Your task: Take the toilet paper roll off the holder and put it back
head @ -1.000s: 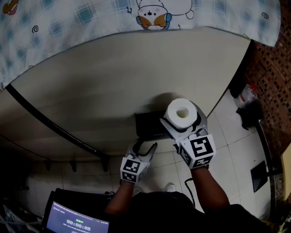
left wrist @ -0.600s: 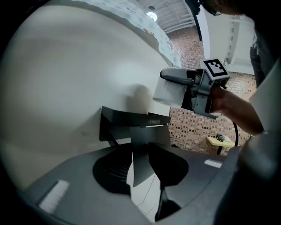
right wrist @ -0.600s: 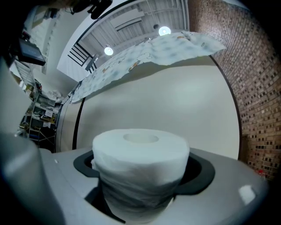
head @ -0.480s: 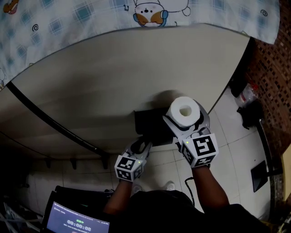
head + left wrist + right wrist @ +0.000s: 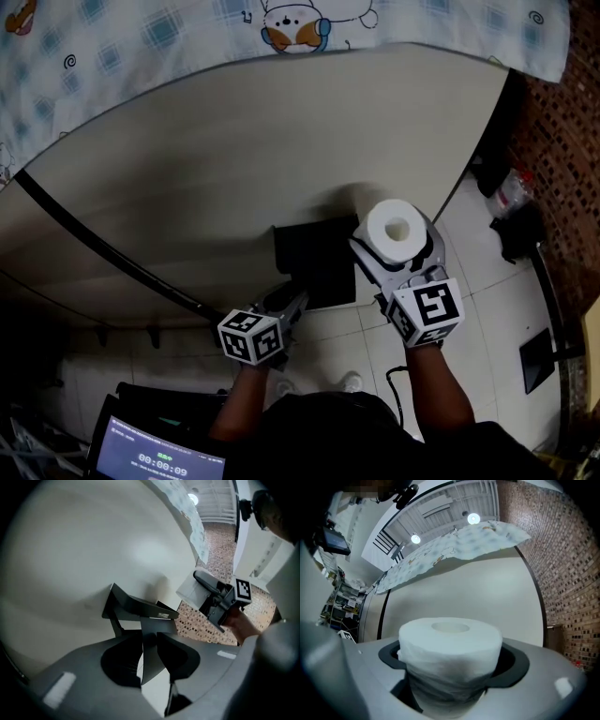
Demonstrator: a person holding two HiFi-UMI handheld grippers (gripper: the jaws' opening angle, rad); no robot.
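The white toilet paper roll (image 5: 394, 228) (image 5: 450, 644) stands on end between the jaws of my right gripper (image 5: 398, 251) (image 5: 450, 667), which is shut on it, off the holder and to its right. The black holder (image 5: 314, 262) (image 5: 136, 605) is fixed to the beige wall. My left gripper (image 5: 289, 305) (image 5: 150, 656) is just below the holder. Its jaws are closing on the holder's hanging dark plate (image 5: 152, 644), which fills the gap between the pads. In the left gripper view the right gripper (image 5: 220, 603) and the roll (image 5: 190, 590) show off to the right.
A blue-checked cloth (image 5: 187, 37) hangs across the top of the wall and a black rail (image 5: 103, 253) crosses its left part. Dark objects (image 5: 516, 234) lie on the white floor tiles beside a brick wall (image 5: 562, 169). A lit screen (image 5: 159, 459) is at the bottom left.
The left jaws have narrowed from wide open onto the holder's plate and that gripper has shifted a little left. The right gripper with the roll has moved right, away from the holder.
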